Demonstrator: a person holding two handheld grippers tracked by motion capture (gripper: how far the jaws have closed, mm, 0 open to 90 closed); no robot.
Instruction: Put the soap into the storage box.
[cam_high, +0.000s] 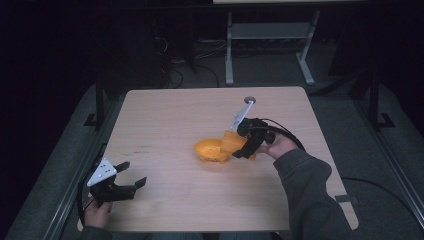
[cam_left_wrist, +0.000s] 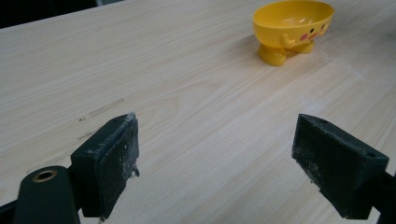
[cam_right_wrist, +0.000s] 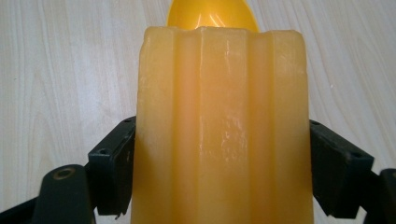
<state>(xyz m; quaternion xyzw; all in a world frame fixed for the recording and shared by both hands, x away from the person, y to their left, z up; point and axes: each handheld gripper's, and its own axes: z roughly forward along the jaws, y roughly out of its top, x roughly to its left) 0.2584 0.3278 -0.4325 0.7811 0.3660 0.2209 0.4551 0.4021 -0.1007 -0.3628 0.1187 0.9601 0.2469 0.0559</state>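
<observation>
Low in the frame's lower left corner, your left tool (cam_high: 121, 178) sat on the bench (cam_high: 170, 120) with its jaws spread wide and nothing between them. Further up, just right of centre, your right tool (cam_high: 248, 145) had its jaws clamped on both sides of the ribbed orange block (cam_right_wrist: 222, 130). Just beyond that block, near mid-frame, stood the yellow bowl (cam_high: 210, 150), upright.

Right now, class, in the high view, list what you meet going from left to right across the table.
Left gripper, open over the table → yellow bowl → ribbed yellow block over the bowl's right rim → right gripper gripping that block → person's sleeve.
</observation>
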